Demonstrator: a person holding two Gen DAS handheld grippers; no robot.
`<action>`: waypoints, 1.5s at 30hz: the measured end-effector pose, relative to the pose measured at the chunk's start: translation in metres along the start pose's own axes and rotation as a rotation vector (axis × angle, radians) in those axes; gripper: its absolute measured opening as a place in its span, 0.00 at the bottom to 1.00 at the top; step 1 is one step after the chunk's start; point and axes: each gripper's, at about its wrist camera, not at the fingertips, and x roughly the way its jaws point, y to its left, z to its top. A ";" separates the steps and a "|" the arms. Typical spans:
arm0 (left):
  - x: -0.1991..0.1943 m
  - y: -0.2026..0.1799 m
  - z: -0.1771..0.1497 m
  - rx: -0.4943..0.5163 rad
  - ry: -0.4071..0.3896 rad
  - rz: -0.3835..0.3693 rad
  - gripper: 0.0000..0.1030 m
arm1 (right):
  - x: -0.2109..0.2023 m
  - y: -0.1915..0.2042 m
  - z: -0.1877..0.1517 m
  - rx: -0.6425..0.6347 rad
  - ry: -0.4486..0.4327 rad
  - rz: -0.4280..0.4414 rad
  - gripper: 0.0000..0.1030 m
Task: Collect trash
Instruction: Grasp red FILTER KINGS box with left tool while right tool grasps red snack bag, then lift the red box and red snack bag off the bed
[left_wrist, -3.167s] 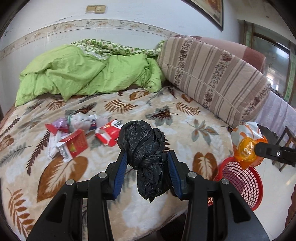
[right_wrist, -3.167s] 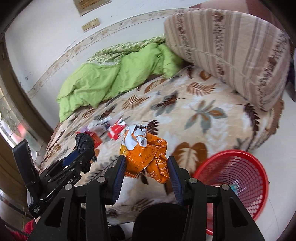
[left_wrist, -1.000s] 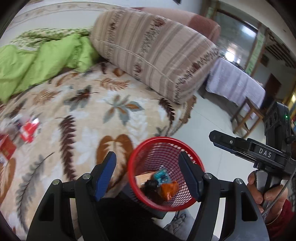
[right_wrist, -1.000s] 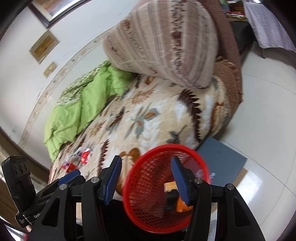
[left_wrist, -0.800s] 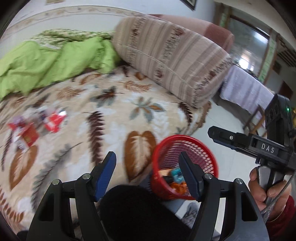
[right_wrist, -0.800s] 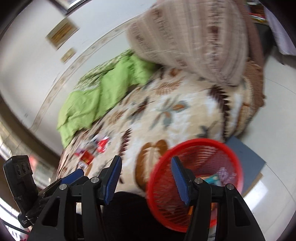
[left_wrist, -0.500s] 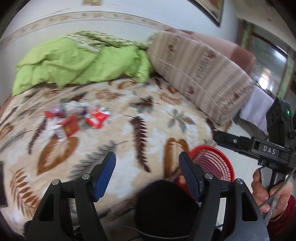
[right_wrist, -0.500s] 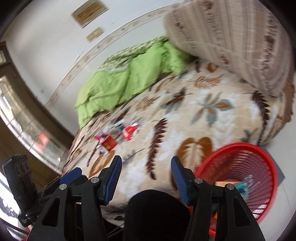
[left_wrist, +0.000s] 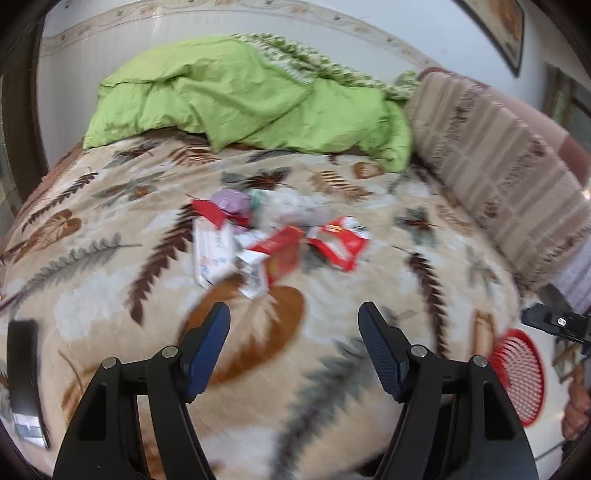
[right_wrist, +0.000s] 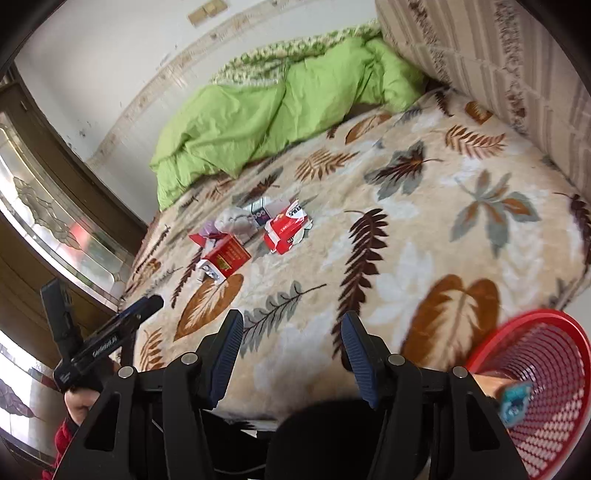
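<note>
A pile of trash lies on the leaf-patterned blanket: a red box (left_wrist: 282, 253) (right_wrist: 229, 255), a red and white packet (left_wrist: 341, 242) (right_wrist: 286, 229), a white wrapper (left_wrist: 212, 253), a purple wrapper (left_wrist: 232, 201) and crumpled paper (right_wrist: 236, 221). My left gripper (left_wrist: 293, 332) is open and empty, short of the pile. My right gripper (right_wrist: 288, 341) is open and empty over the bed's near edge. The red mesh basket (left_wrist: 519, 376) (right_wrist: 543, 373) stands on the floor at the right with trash inside.
A green quilt (left_wrist: 236, 96) lies bunched at the bed's far side. A striped bolster (left_wrist: 495, 155) runs along the right. A dark flat object (left_wrist: 22, 369) lies on the bed's left edge. A glazed wooden door (right_wrist: 48, 206) is at left.
Both grippers dropped the black bag and orange packet into the basket, then swung back left toward the bed. The pile is now ahead of the left gripper.
</note>
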 end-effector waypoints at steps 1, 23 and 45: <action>0.006 0.003 0.003 0.006 0.002 -0.002 0.69 | 0.009 0.001 0.004 -0.001 0.012 0.000 0.57; 0.138 -0.001 0.032 0.117 0.134 0.011 0.22 | 0.202 -0.017 0.121 0.012 0.144 0.075 0.57; 0.101 0.028 0.001 -0.119 0.037 0.034 0.20 | 0.251 0.034 0.089 -0.096 0.224 0.197 0.29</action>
